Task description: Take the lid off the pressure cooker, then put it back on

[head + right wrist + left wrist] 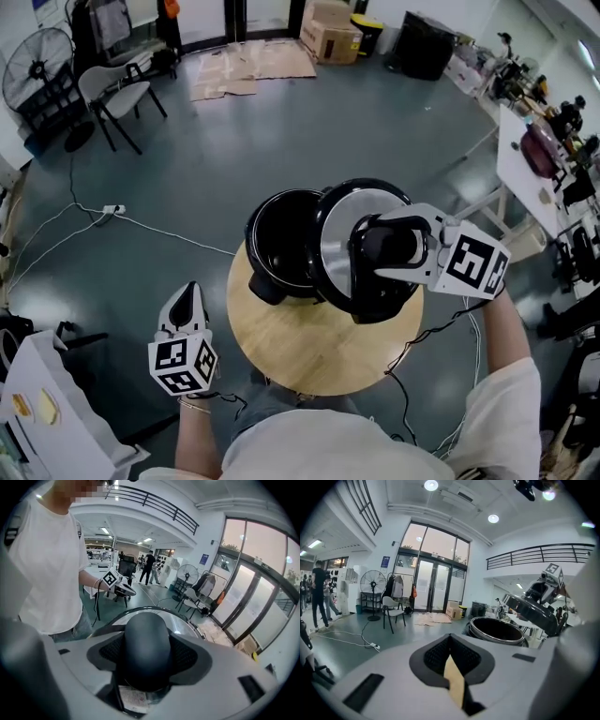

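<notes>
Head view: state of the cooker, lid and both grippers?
pressure cooker: open, upright on the round table, pot looks empty.
lid: off the pot, tilted, held up at its right side.
right gripper: shut on the lid.
left gripper: shut, empty, left of the table.

The floor (281, 131) is smooth and grey-blue; a white cable with a power strip (112, 209) lies on it. Tall glass doors (433, 590) stand under round ceiling lights (431, 485). A pedestal fan (36, 64), white chair (120, 94), cardboard boxes (330, 39) and flattened cardboard (253, 66) are near the doors. A railed balcony (539, 555) runs above.
</notes>
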Demonstrator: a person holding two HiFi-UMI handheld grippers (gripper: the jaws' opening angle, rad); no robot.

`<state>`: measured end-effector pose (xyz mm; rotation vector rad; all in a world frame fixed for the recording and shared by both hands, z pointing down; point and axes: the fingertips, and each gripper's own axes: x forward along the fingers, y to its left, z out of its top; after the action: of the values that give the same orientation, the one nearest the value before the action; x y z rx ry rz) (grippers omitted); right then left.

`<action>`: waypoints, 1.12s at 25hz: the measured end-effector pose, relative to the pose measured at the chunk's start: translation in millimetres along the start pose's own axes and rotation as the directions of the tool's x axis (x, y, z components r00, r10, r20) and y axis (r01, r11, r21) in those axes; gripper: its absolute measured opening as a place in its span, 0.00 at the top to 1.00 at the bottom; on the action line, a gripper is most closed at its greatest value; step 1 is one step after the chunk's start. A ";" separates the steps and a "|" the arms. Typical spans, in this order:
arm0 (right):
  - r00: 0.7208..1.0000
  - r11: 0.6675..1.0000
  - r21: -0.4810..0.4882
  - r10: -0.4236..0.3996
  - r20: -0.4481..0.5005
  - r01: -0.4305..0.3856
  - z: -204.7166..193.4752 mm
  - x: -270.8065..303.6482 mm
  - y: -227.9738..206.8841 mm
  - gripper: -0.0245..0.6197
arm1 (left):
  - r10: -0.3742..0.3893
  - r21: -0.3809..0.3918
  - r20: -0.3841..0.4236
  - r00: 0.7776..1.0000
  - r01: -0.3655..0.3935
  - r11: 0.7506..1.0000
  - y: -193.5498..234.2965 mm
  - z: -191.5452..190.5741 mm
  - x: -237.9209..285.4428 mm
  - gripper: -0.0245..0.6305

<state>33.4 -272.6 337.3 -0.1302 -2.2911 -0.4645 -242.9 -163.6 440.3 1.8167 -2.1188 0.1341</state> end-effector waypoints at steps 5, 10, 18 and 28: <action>0.998 0.996 0.058 -0.067 -0.016 0.068 -17.0 -13.5 14.2 0.51 | -0.058 0.027 0.005 0.998 0.058 0.998 -16.1 3.7 5.1 0.98; 0.990 0.982 0.127 -0.131 -0.055 0.137 -40.4 -33.5 28.9 0.51 | -0.118 0.048 -0.001 0.993 0.118 0.992 -38.2 6.8 11.1 0.98; 0.970 0.944 0.231 -0.220 -0.102 0.238 -79.8 -62.6 56.1 0.51 | -0.217 0.098 0.004 0.976 0.216 0.972 -81.9 15.3 20.6 0.98; 0.939 0.887 0.311 -0.321 -0.122 0.343 -112.6 -96.1 84.6 0.51 | -0.359 0.139 -0.003 0.933 0.356 0.924 -151.1 17.8 25.7 0.98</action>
<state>196.7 -230.8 363.4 0.4459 -2.2941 -0.2448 -102.5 -219.4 409.1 2.2616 -1.7901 0.1714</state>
